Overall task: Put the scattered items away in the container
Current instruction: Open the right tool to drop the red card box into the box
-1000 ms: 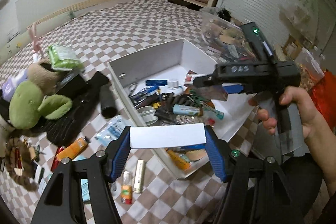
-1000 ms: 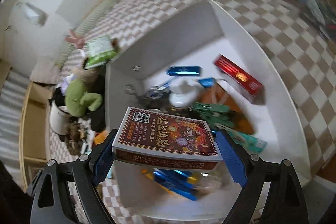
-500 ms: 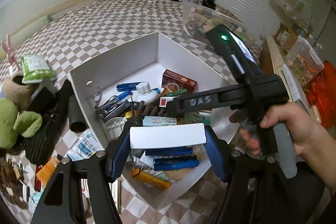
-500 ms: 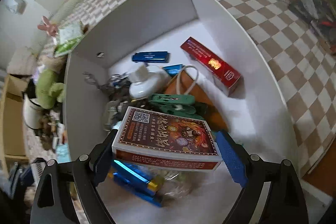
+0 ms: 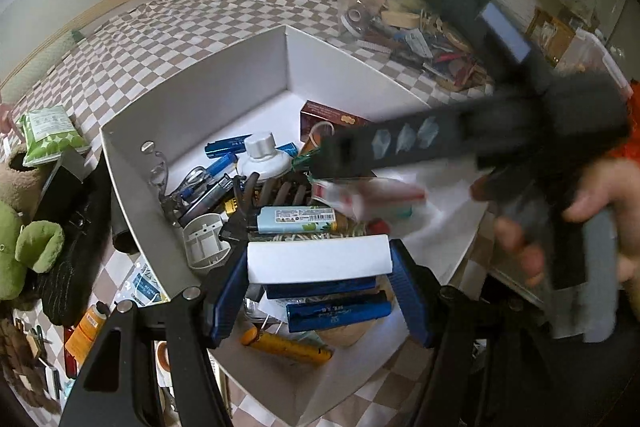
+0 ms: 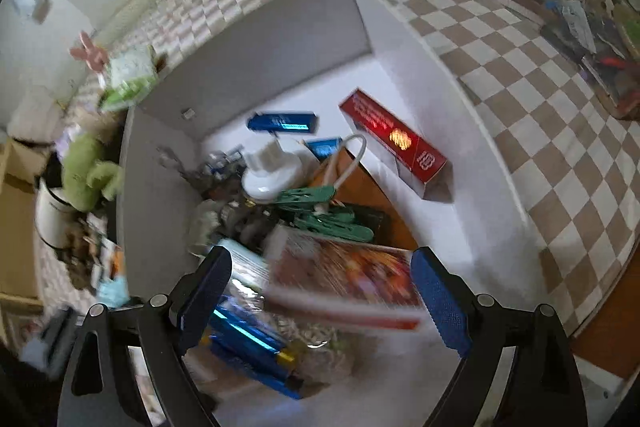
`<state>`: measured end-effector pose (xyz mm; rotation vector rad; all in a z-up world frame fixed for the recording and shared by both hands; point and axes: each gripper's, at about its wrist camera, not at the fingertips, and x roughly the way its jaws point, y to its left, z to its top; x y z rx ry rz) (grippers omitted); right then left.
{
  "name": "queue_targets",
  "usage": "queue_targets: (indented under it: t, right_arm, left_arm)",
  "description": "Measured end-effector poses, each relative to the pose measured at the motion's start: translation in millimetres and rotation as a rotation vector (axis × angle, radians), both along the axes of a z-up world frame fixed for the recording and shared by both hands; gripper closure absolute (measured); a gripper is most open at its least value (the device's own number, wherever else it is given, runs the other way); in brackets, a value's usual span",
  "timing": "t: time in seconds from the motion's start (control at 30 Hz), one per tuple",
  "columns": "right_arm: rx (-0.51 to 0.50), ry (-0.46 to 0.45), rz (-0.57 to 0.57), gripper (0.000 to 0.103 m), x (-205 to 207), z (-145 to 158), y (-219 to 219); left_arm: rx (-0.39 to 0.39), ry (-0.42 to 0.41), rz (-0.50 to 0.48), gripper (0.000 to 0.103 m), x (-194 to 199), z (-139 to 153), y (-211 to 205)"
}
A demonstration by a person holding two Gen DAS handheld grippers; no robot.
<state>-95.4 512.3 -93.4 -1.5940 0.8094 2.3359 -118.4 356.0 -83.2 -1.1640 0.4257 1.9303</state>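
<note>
Right gripper (image 6: pixel 322 297): half a second ago its blue pads were clamped on the red illustrated card box (image 6: pixel 344 279); now the jaws stand apart, with a clear gap between the left pad and the box's near edge, and the box shows motion-blurred and tilted just below the fingertips, over the clutter in the white container (image 6: pixel 256 51). Judgement: it has just been let go and is dropping or settling onto the pile (blur too strong to say whether it has come to rest). In the left wrist view the same box appears as a smeared red-and-white shape (image 5: pixel 368 197) under the right gripper's body, inside the container walls (image 5: pixel 200 99). Left gripper (image 5: pixel 319 269): unchanged across the three samples, pads closed on the flat white box (image 5: pixel 319 258), which is now held over the near half of the container, above two blue tubes (image 5: pixel 338 309) and an orange tube (image 5: pixel 286 343); a second ago it hung nearer the container's outer front corner. Meaning for the task: one more item is in the container, and the white box is positioned for release next, in my judgement. Outside on the checked cloth there remain the green plush toy (image 5: pixel 24 247), a green packet (image 5: pixel 48 129), a dark pouch (image 5: pixel 76 247) and small tubes (image 5: pixel 90 325), so tidying is not finished.
</note>
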Motion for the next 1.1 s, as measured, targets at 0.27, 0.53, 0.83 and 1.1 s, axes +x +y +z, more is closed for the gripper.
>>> queue_targets:
  t: [0.27,0.53,0.83,1.1]
  right_arm:
    - [-0.057,0.024,-0.037,0.012,9,9,10]
    - [-0.048,0.007,-0.034,0.012,10,5,12]
    - [-0.028,-0.011,-0.037,0.012,9,0,14]
    - [-0.012,-0.018,-0.017,0.012,10,-3,16]
  left_arm:
    - [0.002,-0.009,-0.005,0.036,0,-4,9]
    - [-0.008,-0.044,0.004,0.036,-6,-16,17]
    - [-0.042,-0.090,0.028,0.036,-12,-34,29]
    - [-0.055,-0.096,0.049,0.036,-14,-41,34]
